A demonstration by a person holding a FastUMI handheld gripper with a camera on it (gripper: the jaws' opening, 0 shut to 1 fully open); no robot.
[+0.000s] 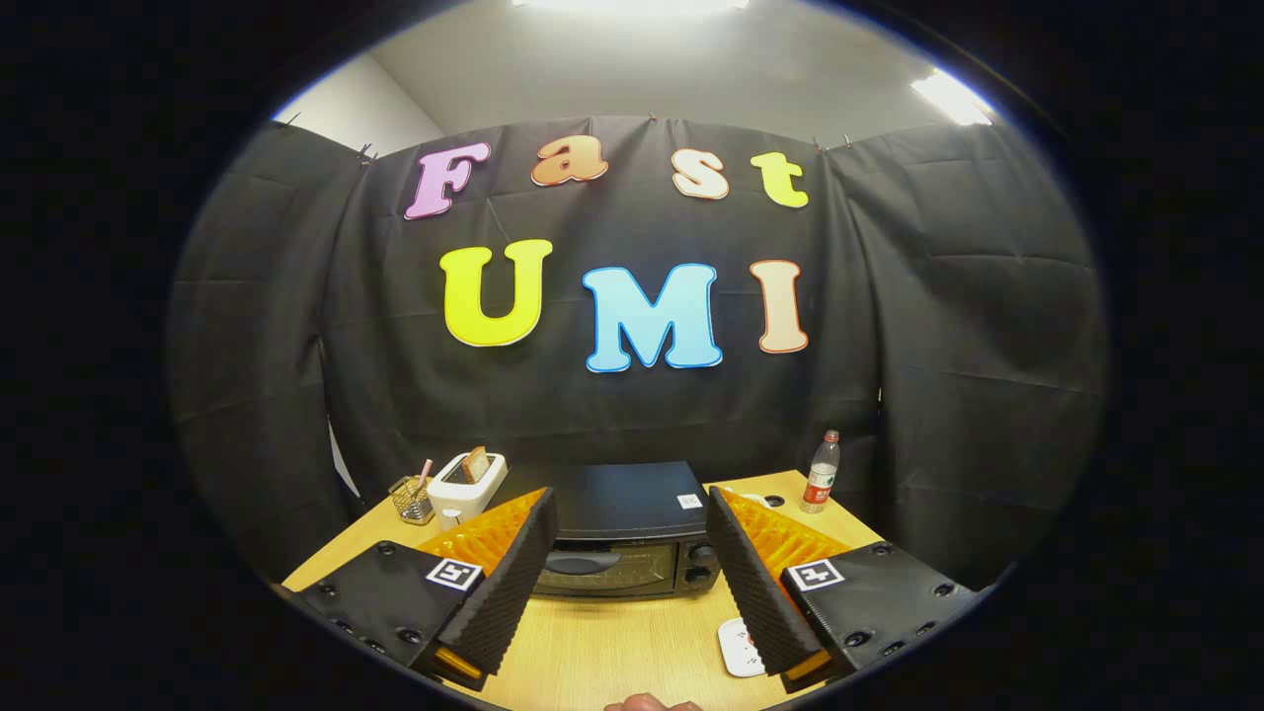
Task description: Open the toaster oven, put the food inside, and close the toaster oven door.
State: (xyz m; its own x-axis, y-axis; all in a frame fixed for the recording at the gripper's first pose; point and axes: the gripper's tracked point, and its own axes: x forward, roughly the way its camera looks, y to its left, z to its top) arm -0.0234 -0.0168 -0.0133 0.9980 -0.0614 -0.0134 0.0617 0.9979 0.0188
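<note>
Gripper view: gripper [630,513] agape above wooden table [612,647], toaster oven [627,533] beyond.

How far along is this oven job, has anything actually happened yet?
Nothing looks done yet. The black toaster oven on the wooden table has its door shut. The gripper hangs open, holding nothing, with the oven just beyond its fingers. Everything is left: opening the door, putting food inside, perhaps the bread slice standing in the white toaster, then closing the door.
</note>
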